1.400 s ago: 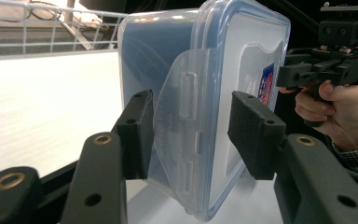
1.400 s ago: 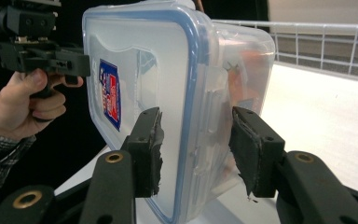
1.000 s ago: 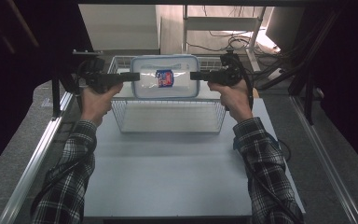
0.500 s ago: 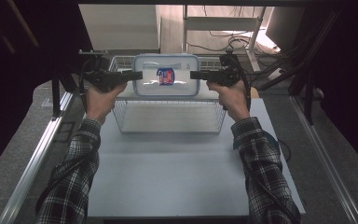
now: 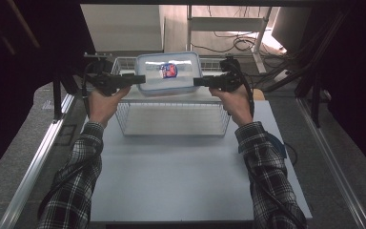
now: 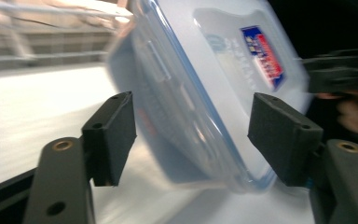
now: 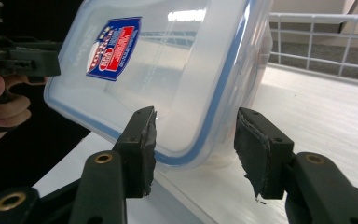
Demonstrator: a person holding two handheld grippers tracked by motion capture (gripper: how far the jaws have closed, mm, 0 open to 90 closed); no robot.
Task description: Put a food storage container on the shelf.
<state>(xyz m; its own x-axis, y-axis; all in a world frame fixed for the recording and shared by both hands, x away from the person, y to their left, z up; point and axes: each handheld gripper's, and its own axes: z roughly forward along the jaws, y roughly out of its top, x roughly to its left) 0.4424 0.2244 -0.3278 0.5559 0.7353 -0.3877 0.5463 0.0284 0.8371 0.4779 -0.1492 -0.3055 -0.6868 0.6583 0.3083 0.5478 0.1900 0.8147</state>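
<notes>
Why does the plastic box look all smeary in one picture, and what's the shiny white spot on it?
In the left gripper view the plastic box is streaked with motion blur; in the right gripper view it looks sharp, with a lamp glare near its top edge; in the high view its lid glints and the room's edges are dark.

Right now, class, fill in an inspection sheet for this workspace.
Surface: white tabletop, bare in front.
Job's things: lidded plastic container tilted on edge inside wire basket.
Clutter: nothing seen.
Grippers: left gripper jaws have just been opening, pads clear of the container between them; right gripper open around its other end.
Cables: gripper cable trails by the left hand; loose cables on floor behind.
Surroundings: metal rail beside table; dark sides.
</notes>
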